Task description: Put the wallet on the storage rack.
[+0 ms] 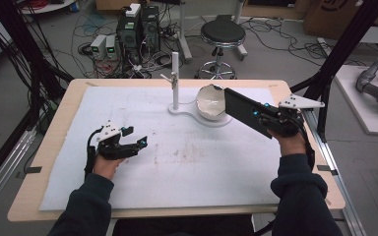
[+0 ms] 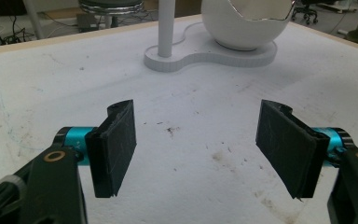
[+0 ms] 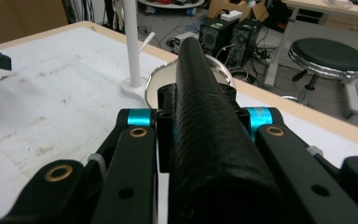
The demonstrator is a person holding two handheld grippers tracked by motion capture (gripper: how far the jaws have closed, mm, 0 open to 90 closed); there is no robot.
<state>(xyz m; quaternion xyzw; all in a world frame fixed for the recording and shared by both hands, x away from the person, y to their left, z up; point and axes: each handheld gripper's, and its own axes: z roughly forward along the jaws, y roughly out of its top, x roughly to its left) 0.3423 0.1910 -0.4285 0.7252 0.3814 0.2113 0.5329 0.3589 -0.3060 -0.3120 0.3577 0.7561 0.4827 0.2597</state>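
Table (image 1: 44, 147): wooden top under a white, stained mat (image 1: 187, 157); carries everything below.

Stand (image 1: 189, 112): white, flat figure-eight base with a thin upright post (image 1: 175, 78) at one end and a seat for the bowl at the other. Sits at the far middle of the mat.

Bowl (image 1: 210, 102): white, round, seated on the stand's wide end. The rim looks jagged or broken on its upper edge in the left gripper view (image 2: 242, 23). Nothing can be made out inside it. Judged brittle, probably sharp at the break; keep pads off that edge.

Case (image 1: 248, 112): black, flat, oblong, with a pebbled leather-like skin, rounded along its long edge in the right gripper view (image 3: 209, 126). It is held in the air, slanting up and over the bowl's near rim, its far end just at the bowl. Judged light, fairly stiff, with a grippy surface unlikely to slip; best taken across its thin dimension near one end, as now.

Right gripper (image 1: 268, 118): jaws narrow, pads clamped on the case's lower end.

Left gripper (image 1: 134, 140): resting low over the left of the mat, well apart from the stand; pads (image 2: 116, 144) stand wide, nothing between them.
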